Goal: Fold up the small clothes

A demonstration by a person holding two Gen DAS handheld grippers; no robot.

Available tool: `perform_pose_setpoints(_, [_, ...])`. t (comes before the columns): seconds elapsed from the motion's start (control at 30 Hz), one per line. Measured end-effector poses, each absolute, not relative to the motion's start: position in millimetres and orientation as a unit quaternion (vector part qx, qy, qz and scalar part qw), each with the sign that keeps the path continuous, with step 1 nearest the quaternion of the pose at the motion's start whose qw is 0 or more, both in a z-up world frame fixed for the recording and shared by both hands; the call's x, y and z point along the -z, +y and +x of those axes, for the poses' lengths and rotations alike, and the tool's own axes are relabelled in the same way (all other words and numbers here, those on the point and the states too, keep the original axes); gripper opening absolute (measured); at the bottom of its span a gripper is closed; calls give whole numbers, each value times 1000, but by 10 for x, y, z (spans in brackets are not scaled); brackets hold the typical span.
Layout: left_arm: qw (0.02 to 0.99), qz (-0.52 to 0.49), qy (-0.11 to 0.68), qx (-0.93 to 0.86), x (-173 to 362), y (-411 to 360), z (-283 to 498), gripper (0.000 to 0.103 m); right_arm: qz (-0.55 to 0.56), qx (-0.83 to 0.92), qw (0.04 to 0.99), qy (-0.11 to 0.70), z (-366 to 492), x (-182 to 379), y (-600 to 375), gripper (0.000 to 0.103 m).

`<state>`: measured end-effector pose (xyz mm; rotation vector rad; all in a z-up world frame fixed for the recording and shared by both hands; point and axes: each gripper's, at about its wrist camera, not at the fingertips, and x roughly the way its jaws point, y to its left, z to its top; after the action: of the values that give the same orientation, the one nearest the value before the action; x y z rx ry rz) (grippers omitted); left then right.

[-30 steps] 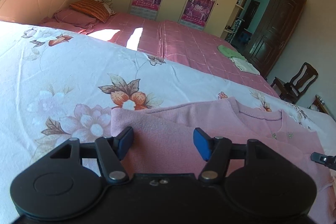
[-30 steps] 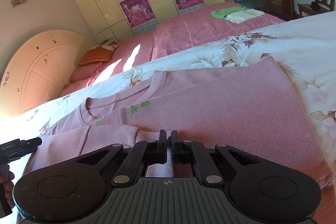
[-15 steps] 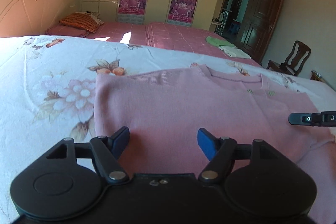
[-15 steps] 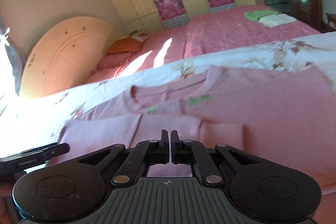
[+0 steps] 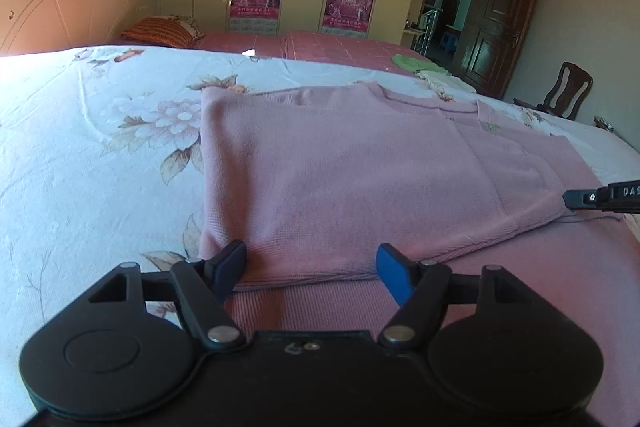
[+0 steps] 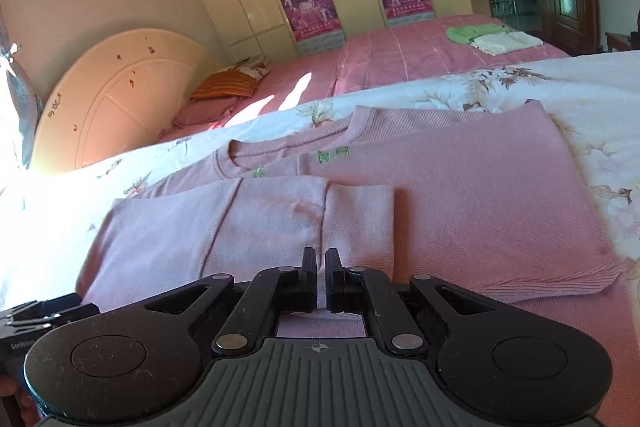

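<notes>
Sweater (image 5: 360, 167) nearer left tool (image 5: 310, 267)

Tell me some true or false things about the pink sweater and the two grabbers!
1. The pink knitted sweater lies on a white floral bedsheet. True.
2. The left gripper has its blue-padded fingers squeezed together. False: they stand wide apart.
3. The right gripper has its fingers nearly closed, with pink fabric between them. True.
4. The sweater's sleeve hangs off the bed. False: it is folded across the sweater's body.
5. Folded green and white clothes sit on the far pink bed. True.
</notes>
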<state>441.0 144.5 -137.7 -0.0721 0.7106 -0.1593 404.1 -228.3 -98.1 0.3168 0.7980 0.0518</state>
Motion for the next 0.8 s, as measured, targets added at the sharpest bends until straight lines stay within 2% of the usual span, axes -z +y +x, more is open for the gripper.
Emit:
perform_pose_setpoints(0.13, [943,-41,324,71,1233,1411,4338,71,172,-28,913,370,3941,933,-2376,3])
perform_pose_setpoints(0.2, [937,-43,340,62,1282,1415,4384,71,167,-29,922,347,3861,863,-2386,3])
perform_pose_setpoints(0.3, [934,-24,352,61,1378,1375,4441,72,154,-28,905,395,3970,1050,-2372,3])
perform_pose_setpoints(0.47, [944,-28,325,53,1247,1328,4395,72,179,-30,918,352,3821,880,-2456,3])
perform_pose_setpoints(0.67, [951,-11,307,46,1134,1339,4920,73,172,-27,929,326,4130,790,-2509,3])
perform_pose_setpoints(0.8, [929,-21,367,28,1351,1418,5467,76,176,-32,922,344,4557,915,-2640,3])
